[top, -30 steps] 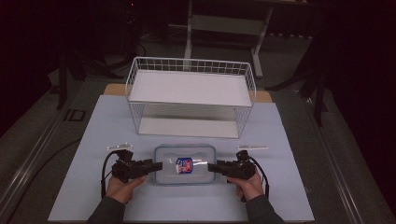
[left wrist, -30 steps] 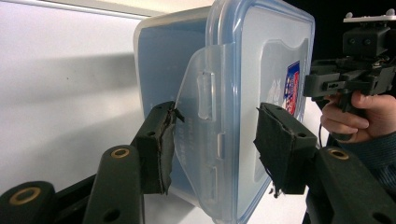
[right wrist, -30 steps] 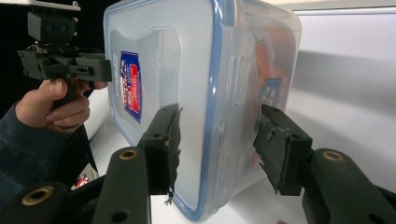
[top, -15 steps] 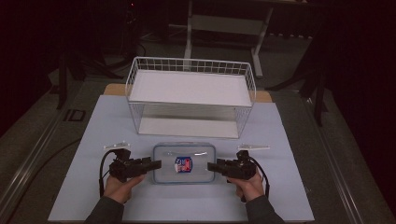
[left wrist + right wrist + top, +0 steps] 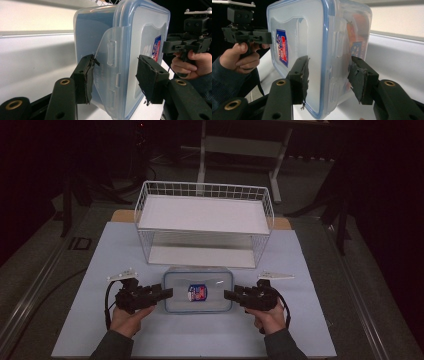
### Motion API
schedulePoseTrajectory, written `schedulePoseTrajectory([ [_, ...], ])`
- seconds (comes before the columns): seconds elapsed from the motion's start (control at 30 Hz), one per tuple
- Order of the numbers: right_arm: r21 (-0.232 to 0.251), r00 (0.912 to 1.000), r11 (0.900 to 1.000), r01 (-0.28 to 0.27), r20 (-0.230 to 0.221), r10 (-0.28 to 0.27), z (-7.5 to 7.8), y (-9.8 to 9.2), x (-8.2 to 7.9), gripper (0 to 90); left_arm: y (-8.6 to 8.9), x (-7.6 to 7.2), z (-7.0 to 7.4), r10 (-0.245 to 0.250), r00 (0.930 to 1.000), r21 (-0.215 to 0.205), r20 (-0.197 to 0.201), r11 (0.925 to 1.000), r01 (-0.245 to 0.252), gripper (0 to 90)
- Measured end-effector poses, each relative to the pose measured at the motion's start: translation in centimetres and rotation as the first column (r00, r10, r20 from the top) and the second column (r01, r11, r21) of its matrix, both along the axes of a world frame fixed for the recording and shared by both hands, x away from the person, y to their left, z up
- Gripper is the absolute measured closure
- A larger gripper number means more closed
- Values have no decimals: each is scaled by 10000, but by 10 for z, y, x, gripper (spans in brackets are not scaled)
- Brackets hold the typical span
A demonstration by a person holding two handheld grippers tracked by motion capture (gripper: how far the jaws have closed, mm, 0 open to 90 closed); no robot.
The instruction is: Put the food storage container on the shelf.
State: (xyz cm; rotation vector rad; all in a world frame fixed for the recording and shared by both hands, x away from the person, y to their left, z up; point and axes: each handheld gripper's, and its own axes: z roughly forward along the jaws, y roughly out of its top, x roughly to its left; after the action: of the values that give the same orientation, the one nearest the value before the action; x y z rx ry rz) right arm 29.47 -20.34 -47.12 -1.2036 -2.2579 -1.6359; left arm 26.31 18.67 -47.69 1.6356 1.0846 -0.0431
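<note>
A clear plastic container (image 5: 198, 290) with a blue-rimmed lid and a red-and-blue label lies on the white table mat (image 5: 100, 270), in front of the wire shelf. My left gripper (image 5: 167, 293) reaches in at its left end and my right gripper (image 5: 227, 295) at its right end. In the left gripper view the open jaws straddle the container's (image 5: 130, 37) end latch. One pad (image 5: 85, 78) lies against the base, the other pad (image 5: 150, 77) stands off the lid. The right gripper view shows the same container (image 5: 312, 37). One pad (image 5: 359, 80) is at the base, the other (image 5: 300, 77) is apart from the lid.
A white wire basket shelf (image 5: 205, 222) with two levels stands just behind the container. A grey three-cornered plate rides on each gripper. The mat's front edge lies close under the person's hands. Dark floor and table legs surround the mat.
Both grippers and the container sit slightly farther up in the high view than a second ago. The jaw tips stay at the container's two ends.
</note>
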Motion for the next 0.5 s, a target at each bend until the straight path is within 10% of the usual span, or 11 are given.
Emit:
schedulePoseTrajectory([
  [0.5,123,9980,9999,-16,630,8,12,0,-5,514,1,-5,14,45,9979,93,641,9999,-51,485],
])
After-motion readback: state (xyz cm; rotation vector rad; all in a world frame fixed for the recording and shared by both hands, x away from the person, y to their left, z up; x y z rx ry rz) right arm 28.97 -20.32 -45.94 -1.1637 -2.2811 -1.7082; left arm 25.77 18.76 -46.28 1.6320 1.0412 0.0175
